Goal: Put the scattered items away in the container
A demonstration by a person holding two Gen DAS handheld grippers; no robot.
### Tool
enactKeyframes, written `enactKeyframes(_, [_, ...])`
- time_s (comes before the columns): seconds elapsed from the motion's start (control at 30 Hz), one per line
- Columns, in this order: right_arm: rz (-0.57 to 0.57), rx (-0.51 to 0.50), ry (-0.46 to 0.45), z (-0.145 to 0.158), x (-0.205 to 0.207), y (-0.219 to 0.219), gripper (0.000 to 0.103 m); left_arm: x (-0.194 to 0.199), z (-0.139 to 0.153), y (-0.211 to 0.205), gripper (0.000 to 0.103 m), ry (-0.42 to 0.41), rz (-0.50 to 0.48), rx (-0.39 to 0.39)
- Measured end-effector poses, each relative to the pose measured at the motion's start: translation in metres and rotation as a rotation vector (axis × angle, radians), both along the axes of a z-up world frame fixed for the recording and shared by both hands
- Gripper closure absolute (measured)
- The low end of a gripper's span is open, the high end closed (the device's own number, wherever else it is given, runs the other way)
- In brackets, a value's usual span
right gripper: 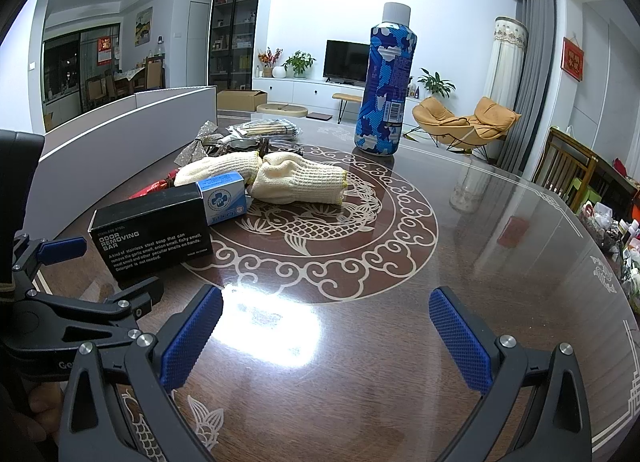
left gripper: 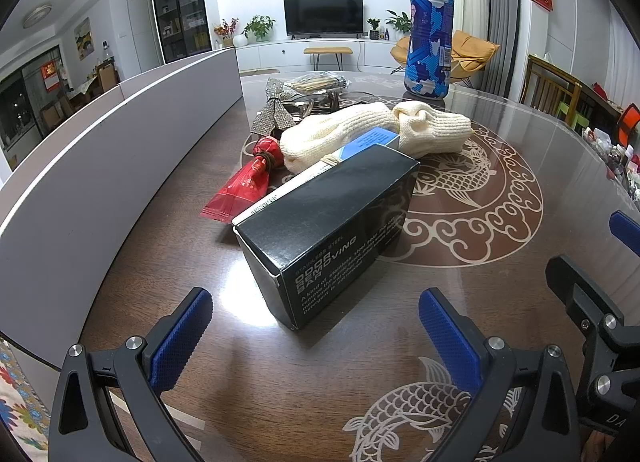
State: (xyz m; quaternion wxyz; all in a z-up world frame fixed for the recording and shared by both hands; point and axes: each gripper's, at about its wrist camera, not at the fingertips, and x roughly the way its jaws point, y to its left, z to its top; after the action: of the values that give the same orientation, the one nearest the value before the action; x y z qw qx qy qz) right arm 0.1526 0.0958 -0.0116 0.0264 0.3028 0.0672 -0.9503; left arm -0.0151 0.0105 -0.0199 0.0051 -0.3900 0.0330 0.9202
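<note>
A black "odor removing bar" box (left gripper: 328, 229) lies on the table just ahead of my left gripper (left gripper: 316, 298), which is open with the box's near corner between its fingertips. Behind the box sit a small blue-and-white box (left gripper: 372, 139), a pair of cream knit gloves (left gripper: 432, 127), a red wrapper (left gripper: 248, 181), a glittery bow (left gripper: 276, 109) and a clear bag of sticks (left gripper: 320, 81). The grey container's wall (left gripper: 120, 149) runs along the left. My right gripper (right gripper: 325, 296) is open over bare table, to the right of the black box (right gripper: 152, 234).
A tall blue patterned bottle (right gripper: 384, 85) stands upright at the far side of the brown fish-patterned table (right gripper: 440, 262). Small clutter (right gripper: 616, 229) lines the table's right edge, with wooden chairs beyond. Bare tabletop lies to the right of the pile.
</note>
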Motion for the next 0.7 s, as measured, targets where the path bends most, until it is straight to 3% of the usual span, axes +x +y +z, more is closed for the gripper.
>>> enactKeyframes(0.7, [-0.004,0.000,0.000,-0.0009,0.0000,0.0006,0.000,0.0017,-0.0023,0.0055,0.000,-0.010,-0.006,0.006])
